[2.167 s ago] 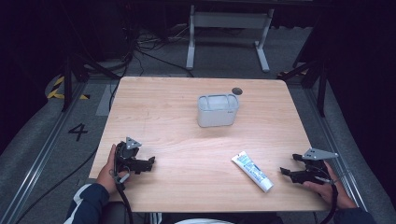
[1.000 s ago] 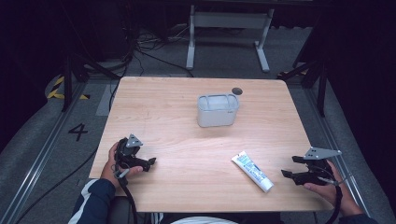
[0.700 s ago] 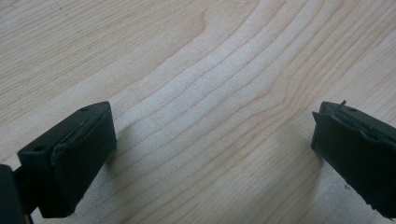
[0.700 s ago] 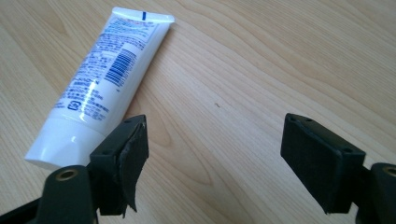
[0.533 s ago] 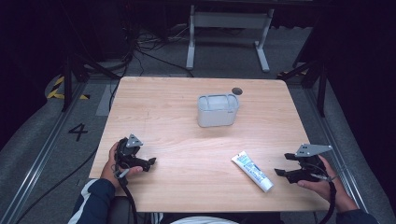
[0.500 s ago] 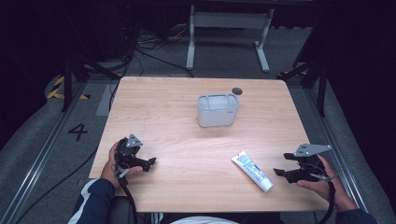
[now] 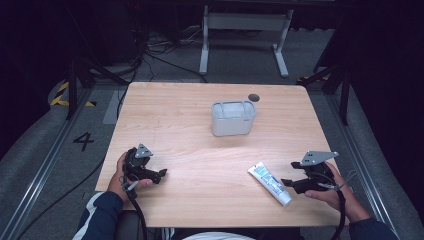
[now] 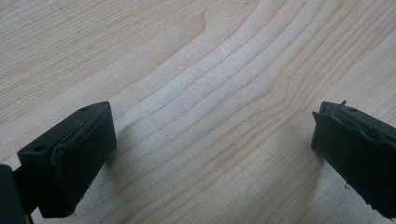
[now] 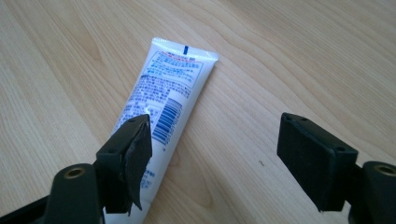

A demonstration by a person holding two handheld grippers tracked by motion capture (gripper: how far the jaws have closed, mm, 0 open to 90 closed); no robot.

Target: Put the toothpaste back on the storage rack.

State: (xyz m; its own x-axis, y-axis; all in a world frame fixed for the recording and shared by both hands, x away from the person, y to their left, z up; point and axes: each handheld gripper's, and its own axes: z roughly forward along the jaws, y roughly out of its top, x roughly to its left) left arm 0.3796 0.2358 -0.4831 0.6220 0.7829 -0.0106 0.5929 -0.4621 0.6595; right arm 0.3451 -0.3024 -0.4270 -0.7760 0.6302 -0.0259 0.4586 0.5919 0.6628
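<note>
High view: one tube (image 7: 269, 183), one container (image 7: 233, 118), two grippers.

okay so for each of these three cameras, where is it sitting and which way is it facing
High view: above the person's side, facing forward and down on the table; both forearms show, left gripper, right gripper.
Left gripper view: on the left gripper, facing bare wood between open jaws.
Right gripper view: on the right gripper, open, facing the tube.
The high and right gripper views share the tube.
</note>
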